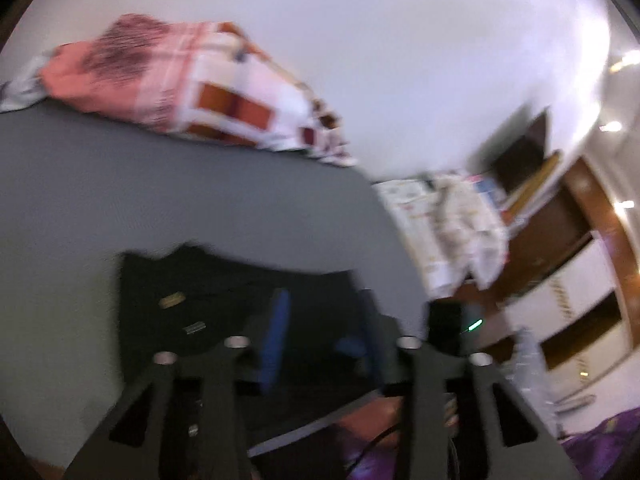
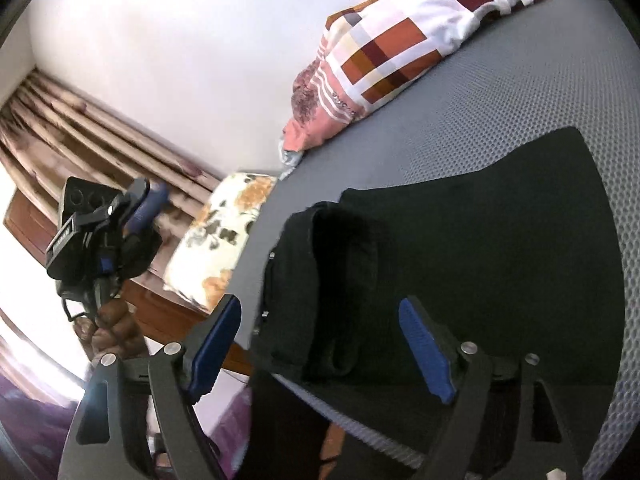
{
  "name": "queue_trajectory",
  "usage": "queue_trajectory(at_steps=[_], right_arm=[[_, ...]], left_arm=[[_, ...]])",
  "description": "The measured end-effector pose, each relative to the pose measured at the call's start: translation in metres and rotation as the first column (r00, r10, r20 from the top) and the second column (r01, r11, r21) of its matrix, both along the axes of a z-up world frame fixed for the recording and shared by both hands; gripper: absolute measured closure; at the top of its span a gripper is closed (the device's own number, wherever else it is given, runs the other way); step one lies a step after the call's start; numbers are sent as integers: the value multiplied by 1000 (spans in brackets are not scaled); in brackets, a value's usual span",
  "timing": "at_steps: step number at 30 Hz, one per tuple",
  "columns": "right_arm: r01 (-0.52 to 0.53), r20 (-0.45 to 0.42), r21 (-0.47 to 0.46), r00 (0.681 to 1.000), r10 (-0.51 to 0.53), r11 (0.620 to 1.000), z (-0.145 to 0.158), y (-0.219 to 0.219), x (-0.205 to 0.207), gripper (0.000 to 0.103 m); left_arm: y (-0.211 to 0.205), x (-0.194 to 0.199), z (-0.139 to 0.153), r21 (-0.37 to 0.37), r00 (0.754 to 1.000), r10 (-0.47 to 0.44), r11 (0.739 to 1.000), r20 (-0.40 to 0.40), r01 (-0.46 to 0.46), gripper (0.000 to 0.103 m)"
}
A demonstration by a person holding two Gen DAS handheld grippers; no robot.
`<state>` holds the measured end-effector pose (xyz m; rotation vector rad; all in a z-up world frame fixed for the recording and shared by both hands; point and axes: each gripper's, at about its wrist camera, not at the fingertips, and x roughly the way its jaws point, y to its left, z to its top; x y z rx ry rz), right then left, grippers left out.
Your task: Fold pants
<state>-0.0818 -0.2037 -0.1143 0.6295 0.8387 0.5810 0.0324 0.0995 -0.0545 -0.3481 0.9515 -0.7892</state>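
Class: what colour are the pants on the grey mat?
Black pants; clearest in the right wrist view.

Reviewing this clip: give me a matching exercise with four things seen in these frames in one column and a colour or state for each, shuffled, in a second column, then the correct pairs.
Things:
1. pants
2. patchwork pillow
3. right gripper
4. mattress

Colour or state:
A. grey, bearing the clothing
B. open, nothing between its blue pads
C. black, partly folded near the bed's edge
D. white with red and orange squares, against the wall

Pairs: 1-C, 2-D, 3-B, 4-A
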Motion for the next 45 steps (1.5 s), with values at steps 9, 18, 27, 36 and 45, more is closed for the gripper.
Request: queue_trajectory(at_steps=[9, 18, 27, 36, 45], right_arm=[[-94, 19, -214, 995, 100, 972, -17, 40, 37, 23], [-253, -166, -10, 954, 248, 967, -41, 63, 88, 20], [-341, -282, 19, 900, 332, 940, -51, 88, 89, 47], [-212, -304, 237, 911, 280, 948, -39, 72, 77, 85], [-30, -221, 343, 969, 111, 939, 5, -21, 31, 90]], left_arm=[[54, -28, -100, 106, 993, 85, 991, -78, -76, 57], [77, -29, -113, -78, 990, 98, 991, -105, -107, 52], [90, -24, -118, -136, 977, 120, 980, -174, -145, 51], [88, -18, -81, -72, 973, 199, 976, -113, -208, 49], [23, -13, -53, -7, 994, 109, 994, -22, -109, 30]])
